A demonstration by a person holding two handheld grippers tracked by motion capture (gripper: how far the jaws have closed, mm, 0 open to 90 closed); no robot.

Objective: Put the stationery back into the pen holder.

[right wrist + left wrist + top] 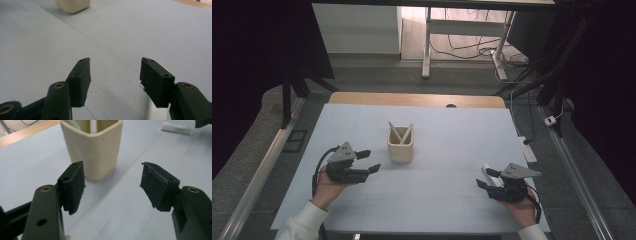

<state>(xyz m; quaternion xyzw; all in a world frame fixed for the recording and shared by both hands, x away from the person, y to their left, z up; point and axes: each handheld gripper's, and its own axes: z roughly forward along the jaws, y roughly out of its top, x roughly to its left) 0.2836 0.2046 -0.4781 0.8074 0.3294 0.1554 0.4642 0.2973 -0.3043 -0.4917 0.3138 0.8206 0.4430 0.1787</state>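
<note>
High view: a cream square cup (pixel 400 144) with rounded corners stands near the middle of the pale blue surface (pixel 437 130). Two white sticks (pixel 401 133) lean inside it, their tops crossing apart above the rim. The left claw (pixel 368 161), held in the person's left hand (pixel 328 187), sits just left of the cup, its jaws spread apart and holding nothing. The right claw (pixel 487 178), held in the right hand (pixel 519 205), is well to the right and nearer, also spread apart. A small white stick (pixel 490 174) lies flat on the surface at the right claw's jaws; whether it touches them cannot be told. A strip of wood (pixel 417 99) shows along the surface's far edge.

Left gripper view: the left claw (pixel 112 186) is wide apart and empty, its black pads rough and a little frayed. The cup (pixel 93 147) stands just beyond the gap, toward the left pad, smooth and glossy, with a white stick (pixel 93 125) rising inside. A flat white piece (pixel 176 128) lies far off at the right.

Right gripper view: the right claw (pixel 115 80) is wide apart with nothing between its black pads. The matte surface (pixel 140 32) shows faint seam lines. The cup's base (pixel 72 5) sits far away at the left. A white patch (pixel 157 112) shows beneath the right pad.
</note>
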